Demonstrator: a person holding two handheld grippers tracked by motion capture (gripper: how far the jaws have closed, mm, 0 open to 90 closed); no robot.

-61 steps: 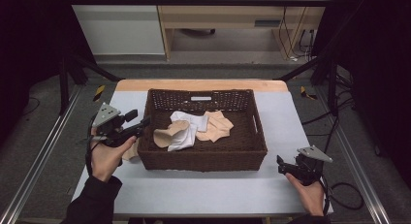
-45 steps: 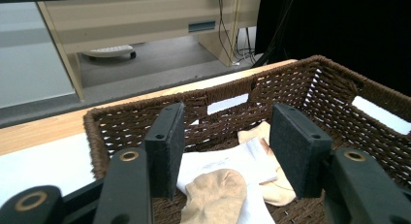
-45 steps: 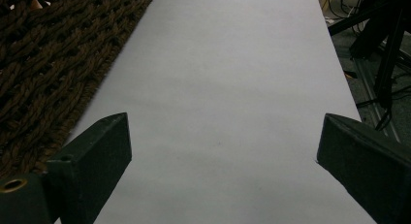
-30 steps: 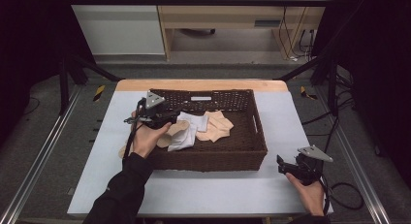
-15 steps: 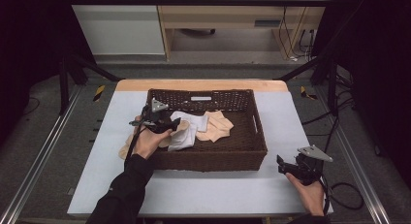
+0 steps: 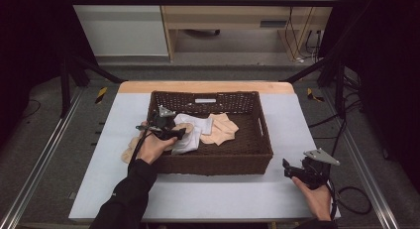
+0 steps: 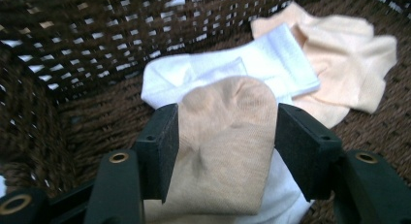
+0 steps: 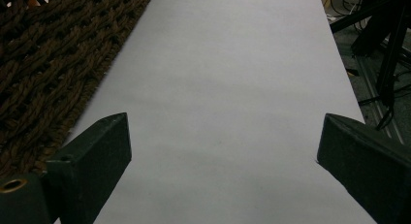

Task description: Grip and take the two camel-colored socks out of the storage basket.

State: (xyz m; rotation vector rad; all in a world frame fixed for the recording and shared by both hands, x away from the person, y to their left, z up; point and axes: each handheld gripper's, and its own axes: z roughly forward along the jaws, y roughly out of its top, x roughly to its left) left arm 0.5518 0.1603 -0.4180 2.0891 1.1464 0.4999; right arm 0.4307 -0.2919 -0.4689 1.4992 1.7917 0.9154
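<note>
- High view – left gripper (image 6: 171,132) inside the basket (image 6: 262,135), over its left end; right gripper (image 6: 297,170) rests on the table (image 6: 223,194), well apart
- Left gripper view – jaws have just been opening, tan sock (image 7: 225,136) between them, lying on a white sock (image 7: 271,59)
- Right gripper view – jaws wide apart over bare table (image 8: 228,88)

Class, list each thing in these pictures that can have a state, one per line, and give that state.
Left gripper: jaws just opening, tan sock between them.
Right gripper: open, nothing between, over the table.
Tan sock: lying on the white sock.
Peach socks: loose in the basket.
</note>
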